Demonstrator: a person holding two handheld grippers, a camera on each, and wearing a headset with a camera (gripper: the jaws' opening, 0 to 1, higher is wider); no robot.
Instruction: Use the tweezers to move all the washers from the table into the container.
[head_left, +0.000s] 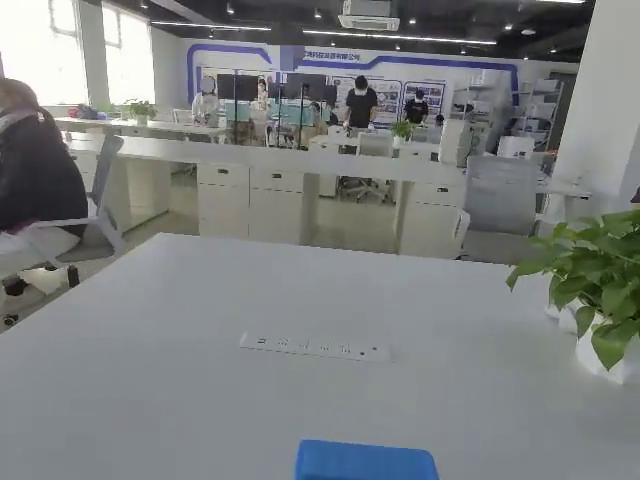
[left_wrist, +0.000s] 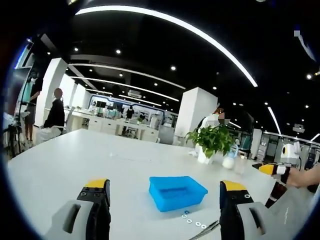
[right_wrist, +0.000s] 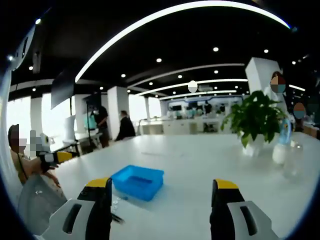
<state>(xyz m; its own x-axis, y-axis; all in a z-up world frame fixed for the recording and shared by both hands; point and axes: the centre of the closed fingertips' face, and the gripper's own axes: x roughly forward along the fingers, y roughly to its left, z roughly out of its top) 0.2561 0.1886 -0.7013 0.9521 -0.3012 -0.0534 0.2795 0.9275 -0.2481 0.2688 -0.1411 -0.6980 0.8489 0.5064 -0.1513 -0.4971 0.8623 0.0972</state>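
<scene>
Your left gripper, right gripper: jaws spread, empty. Washers, tweezers: just inside your left gripper's right jaw, short of the container.

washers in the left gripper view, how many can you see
5 washers, strung along the table just in front of the blue container; more may be hidden.
</scene>
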